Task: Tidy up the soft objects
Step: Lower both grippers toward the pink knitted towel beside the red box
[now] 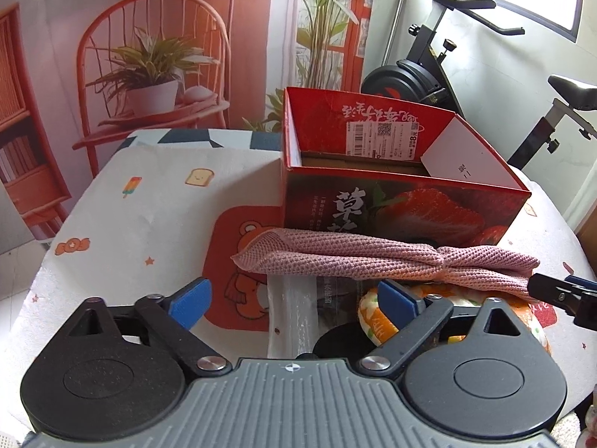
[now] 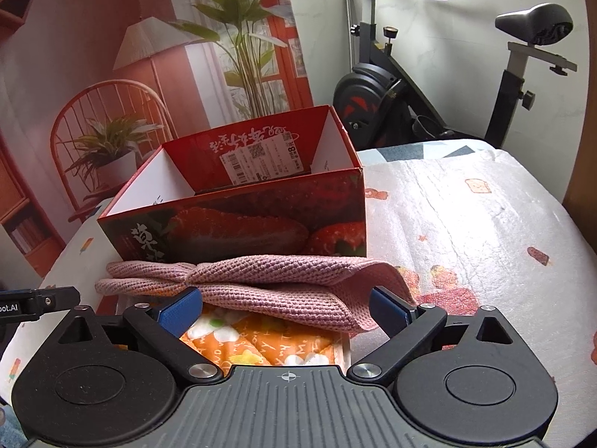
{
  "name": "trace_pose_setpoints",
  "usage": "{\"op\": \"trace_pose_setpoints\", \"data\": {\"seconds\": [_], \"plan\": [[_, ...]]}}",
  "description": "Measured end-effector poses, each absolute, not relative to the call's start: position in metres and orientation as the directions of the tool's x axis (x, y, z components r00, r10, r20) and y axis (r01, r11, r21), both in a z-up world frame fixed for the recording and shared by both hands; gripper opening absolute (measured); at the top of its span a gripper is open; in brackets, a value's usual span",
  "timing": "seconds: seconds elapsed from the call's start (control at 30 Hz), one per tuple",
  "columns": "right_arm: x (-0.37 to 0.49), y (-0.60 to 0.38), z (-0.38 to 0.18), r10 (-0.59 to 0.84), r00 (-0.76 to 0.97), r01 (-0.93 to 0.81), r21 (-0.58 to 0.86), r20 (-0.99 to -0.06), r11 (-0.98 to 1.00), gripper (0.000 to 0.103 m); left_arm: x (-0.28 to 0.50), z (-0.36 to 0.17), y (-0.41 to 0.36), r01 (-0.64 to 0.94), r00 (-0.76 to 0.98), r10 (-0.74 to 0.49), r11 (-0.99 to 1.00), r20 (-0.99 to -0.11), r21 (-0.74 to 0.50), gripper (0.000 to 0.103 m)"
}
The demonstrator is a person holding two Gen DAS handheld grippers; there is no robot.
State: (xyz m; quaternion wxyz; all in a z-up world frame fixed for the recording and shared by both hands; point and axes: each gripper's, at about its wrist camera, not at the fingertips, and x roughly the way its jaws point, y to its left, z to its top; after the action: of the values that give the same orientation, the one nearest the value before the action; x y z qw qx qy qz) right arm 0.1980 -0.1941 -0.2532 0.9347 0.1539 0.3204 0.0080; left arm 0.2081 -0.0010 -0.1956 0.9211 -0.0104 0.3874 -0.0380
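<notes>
A folded pink knitted cloth [image 1: 373,261] [image 2: 280,280] lies across the front of an open red strawberry box [image 1: 373,209] [image 2: 238,224]. It rests on an orange floral cushion [image 1: 377,317] [image 2: 261,339] and a clear plastic packet [image 1: 294,321]. My left gripper [image 1: 294,304] is open just before the cloth's left end, over the packet. My right gripper [image 2: 285,311] is open too, with the cloth's right part and the cushion between its blue pads [image 2: 179,313], not pinched. Each gripper's tip shows at the edge of the other's view.
The table wears a white cloth with cartoon prints [image 1: 149,224] [image 2: 466,224]. Inside the box I see only a label and a white card. An exercise bike [image 1: 429,74] [image 2: 391,93] stands behind the table, beside a printed backdrop of a chair and plants [image 1: 149,74].
</notes>
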Motion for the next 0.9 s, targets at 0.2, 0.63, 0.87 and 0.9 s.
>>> {"op": "trace_pose_setpoints", "data": {"seconds": [0.2,0.63,0.87,0.9], "plan": [[0.208,-0.197,-0.259,0.101,0.792,0.091,0.280,-0.602,0.956,0.089,0.221,-0.200,0.000,0.090,0.690,-0.120,0.993,-0.713,-0.079,0.088],[0.222,-0.219,-0.278,0.083,0.784,0.143,0.309,-0.615,0.940,0.087,0.260,-0.228,0.025,0.052,0.666,-0.186,0.978,-0.722,-0.204,0.088],[0.238,-0.210,-0.261,0.074,0.816,0.108,0.277,-0.573,0.955,0.086,0.267,-0.233,0.027,0.032,0.656,-0.197,0.972,-0.729,-0.234,0.087],[0.242,-0.209,-0.260,0.074,0.822,0.103,0.276,-0.565,0.956,0.086,0.270,-0.233,0.028,0.029,0.653,-0.200,0.970,-0.730,-0.240,0.087]]}}
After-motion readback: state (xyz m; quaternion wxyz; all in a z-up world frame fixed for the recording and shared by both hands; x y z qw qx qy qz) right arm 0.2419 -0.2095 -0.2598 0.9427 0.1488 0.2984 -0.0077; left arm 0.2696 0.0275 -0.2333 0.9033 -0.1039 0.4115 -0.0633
